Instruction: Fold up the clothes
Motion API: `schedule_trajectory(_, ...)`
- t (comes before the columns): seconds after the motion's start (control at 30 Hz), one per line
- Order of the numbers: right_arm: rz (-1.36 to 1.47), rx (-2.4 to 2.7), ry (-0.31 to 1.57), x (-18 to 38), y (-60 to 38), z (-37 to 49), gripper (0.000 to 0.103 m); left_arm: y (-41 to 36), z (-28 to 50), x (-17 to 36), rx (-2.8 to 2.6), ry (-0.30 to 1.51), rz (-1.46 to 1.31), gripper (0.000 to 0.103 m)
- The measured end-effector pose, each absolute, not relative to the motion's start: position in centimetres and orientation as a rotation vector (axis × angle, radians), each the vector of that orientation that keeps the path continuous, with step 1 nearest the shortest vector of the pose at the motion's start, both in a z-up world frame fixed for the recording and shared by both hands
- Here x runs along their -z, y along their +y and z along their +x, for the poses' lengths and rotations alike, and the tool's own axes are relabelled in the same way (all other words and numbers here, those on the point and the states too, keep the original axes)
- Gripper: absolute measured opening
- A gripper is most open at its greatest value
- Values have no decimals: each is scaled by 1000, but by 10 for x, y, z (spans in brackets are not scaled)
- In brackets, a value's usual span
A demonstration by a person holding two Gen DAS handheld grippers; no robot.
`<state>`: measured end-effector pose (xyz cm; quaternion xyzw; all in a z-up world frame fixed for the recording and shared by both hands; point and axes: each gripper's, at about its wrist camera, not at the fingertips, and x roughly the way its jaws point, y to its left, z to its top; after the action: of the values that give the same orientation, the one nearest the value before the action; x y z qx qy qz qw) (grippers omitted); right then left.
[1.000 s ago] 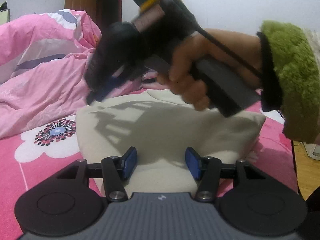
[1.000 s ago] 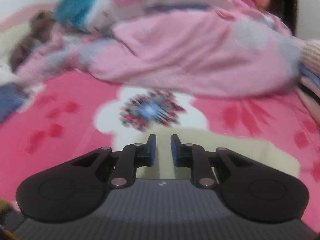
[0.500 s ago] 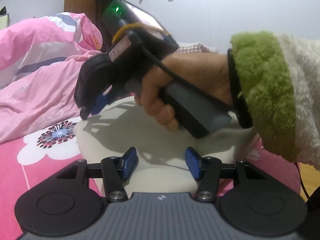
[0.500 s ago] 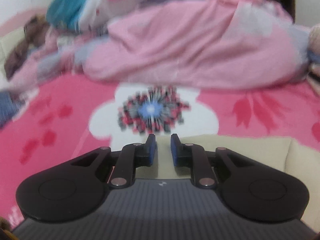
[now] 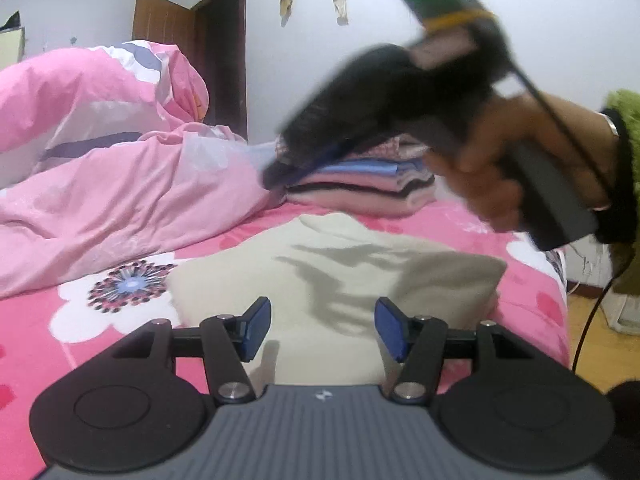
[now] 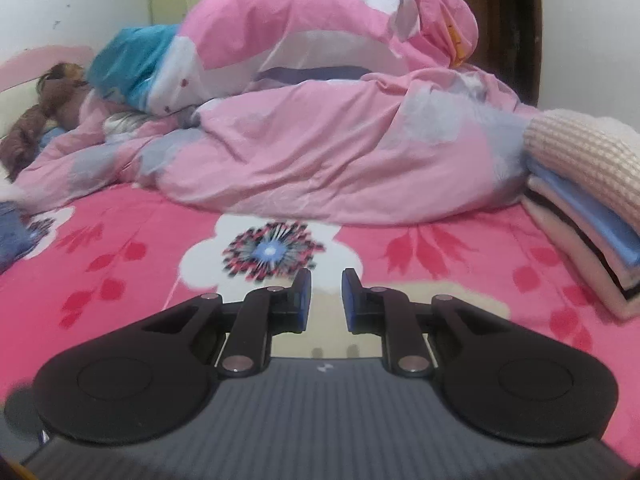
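Leftmost, seen from the left wrist camera, a pink duvet (image 5: 120,184) is heaped on the bed (image 5: 36,344), to the left of the cream garment (image 5: 340,276), which is the landmark for everything else. That cream garment lies folded flat on the pink flowered bed sheet, with a white flower print (image 5: 124,284) just beside its left edge. The left gripper (image 5: 322,328) hovers over the garment's near edge; its blue fingers (image 5: 256,326) stand well apart, have just been opening a little wider, and hold nothing between them. Beyond the garment's far edge sits a stack of folded clothes (image 5: 360,184) in pink, blue and dark layers. Above the garment's right part, a hand (image 5: 516,160) with a green fleece cuff (image 5: 628,128) holds the right gripper (image 5: 280,174) in the air, blurred, its shadow falling on the cream cloth. From the right wrist camera its fingers (image 6: 302,300) are nearly together with a narrow empty gap, gripping nothing, above the garment's far edge.
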<state>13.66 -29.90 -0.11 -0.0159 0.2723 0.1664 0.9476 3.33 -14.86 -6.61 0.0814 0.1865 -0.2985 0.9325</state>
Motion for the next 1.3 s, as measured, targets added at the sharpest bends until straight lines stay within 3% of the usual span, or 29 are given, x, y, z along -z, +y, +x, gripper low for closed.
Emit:
schedule_trajectory(0.13,-48,-304,688,63,-297,145,14,-150,27,76,589,430,218,56)
schedule_trajectory(0.2,-13,-301,639,79,-299,143,13,-155,24,78,577,425,275,56)
schedule_trajectory(0.47,-41,-358,554,16,-306,82,14,-137,6,74,550,443,319,53)
schedule_trajectory(0.73,-61,-296,633,68,-311,68,13,-138,8,82,456,474,304,49)
schedule_trajectory(1.3,-64,-312,643,72,-310,65,13,-125,15,87,347,541,301,50)
